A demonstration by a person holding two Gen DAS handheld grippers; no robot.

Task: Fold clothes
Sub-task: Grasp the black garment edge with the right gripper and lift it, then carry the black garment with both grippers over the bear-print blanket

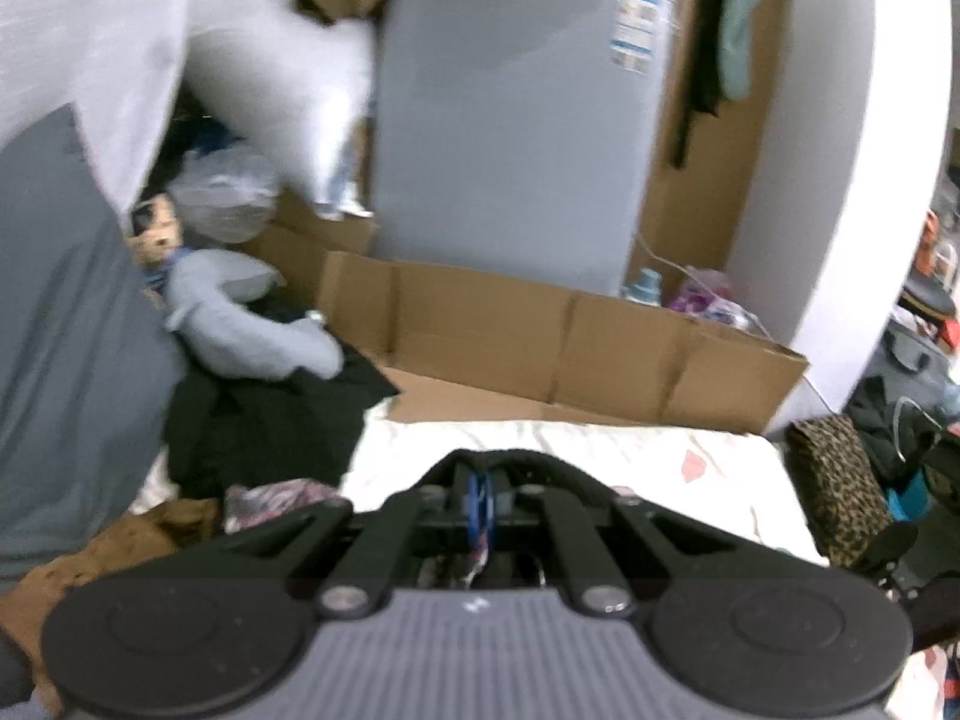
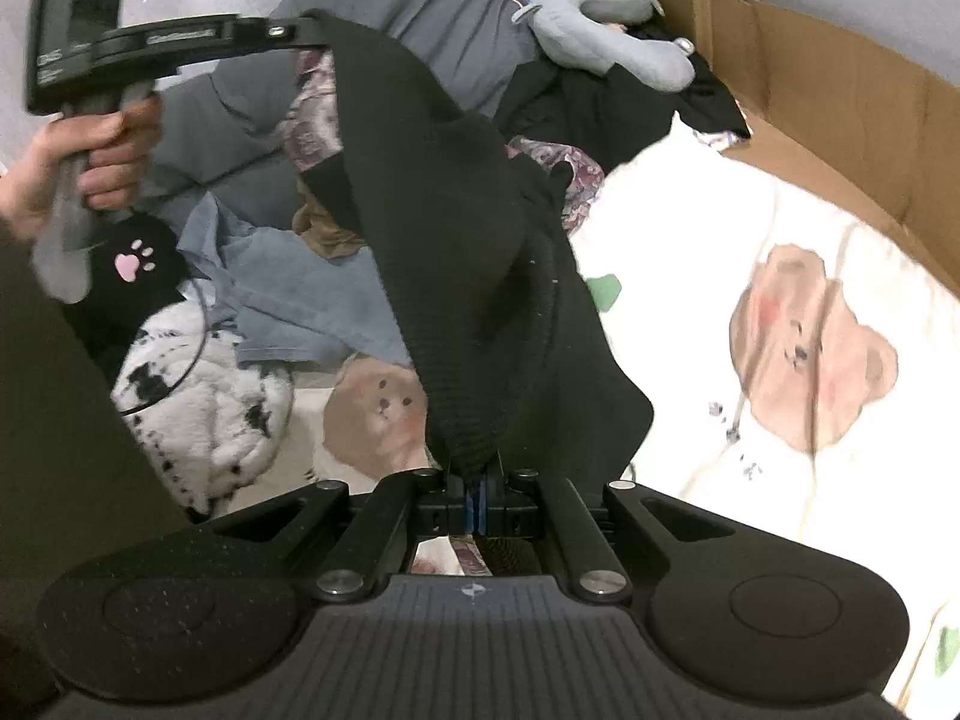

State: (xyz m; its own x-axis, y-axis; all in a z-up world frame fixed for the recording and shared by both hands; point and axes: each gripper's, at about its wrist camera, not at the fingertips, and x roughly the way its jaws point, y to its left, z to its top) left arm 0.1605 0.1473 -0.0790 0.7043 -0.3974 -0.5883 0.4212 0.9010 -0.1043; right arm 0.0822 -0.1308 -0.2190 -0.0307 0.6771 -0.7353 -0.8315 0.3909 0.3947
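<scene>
A black knit garment [image 2: 456, 252] hangs stretched in the air between my two grippers, above the bed. My right gripper [image 2: 474, 474] is shut on its lower hem. My left gripper [image 2: 312, 30] shows in the right wrist view at upper left, hand-held, shut on the garment's other end. In the left wrist view the left gripper [image 1: 480, 483] is shut, with the black knit edge [image 1: 528, 456] draped over its tips.
A white bedsheet [image 2: 690, 228] with bear prints covers the bed. A pile of clothes [image 2: 282, 294], a grey plush toy [image 2: 606, 30] and dark garments [image 1: 270, 420] lie at the left. Cardboard [image 1: 540, 348] and a grey appliance [image 1: 510, 120] stand behind the bed.
</scene>
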